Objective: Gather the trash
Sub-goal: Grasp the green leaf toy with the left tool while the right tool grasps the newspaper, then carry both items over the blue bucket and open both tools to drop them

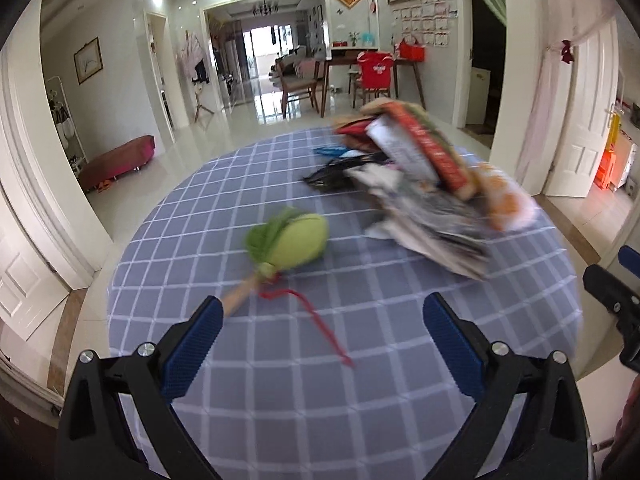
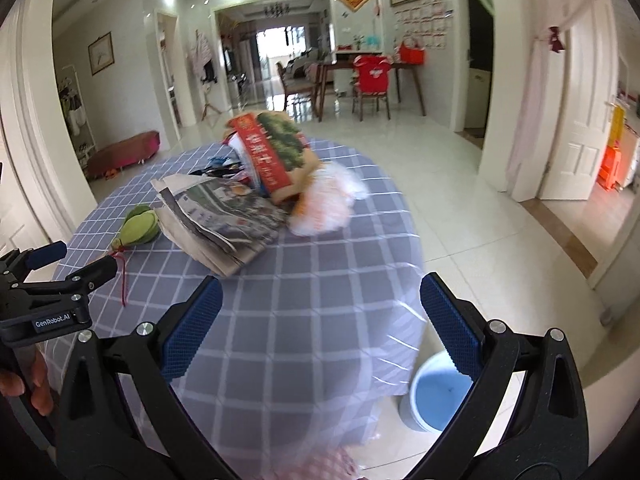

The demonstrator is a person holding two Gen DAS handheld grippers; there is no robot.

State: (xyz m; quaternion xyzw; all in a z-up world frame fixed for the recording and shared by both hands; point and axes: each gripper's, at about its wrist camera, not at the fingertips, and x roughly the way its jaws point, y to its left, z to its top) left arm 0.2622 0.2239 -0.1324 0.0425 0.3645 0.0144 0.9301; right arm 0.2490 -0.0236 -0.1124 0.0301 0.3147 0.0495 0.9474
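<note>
A heap of trash lies on the far half of a round table with a blue checked cloth (image 1: 304,380) (image 2: 304,320): a folded newspaper (image 1: 432,220) (image 2: 224,220), a red and brown snack bag (image 1: 432,148) (image 2: 276,156), a white and orange wrapper (image 1: 512,200) (image 2: 328,204) and dark scraps (image 1: 340,172). A green cloth mallet with a wooden handle and red cord (image 1: 288,240) (image 2: 138,226) lies left of the heap. My left gripper (image 1: 320,344) is open above the near cloth, empty. My right gripper (image 2: 320,328) is open over the table's right edge, empty.
A pale bucket with a blue inside (image 2: 436,400) stands on the tiled floor below the table's right edge. The right gripper (image 1: 616,300) shows at the left wrist view's right edge, and the left gripper (image 2: 52,292) with a hand at the right wrist view's left. Dining furniture (image 1: 360,76) stands far back.
</note>
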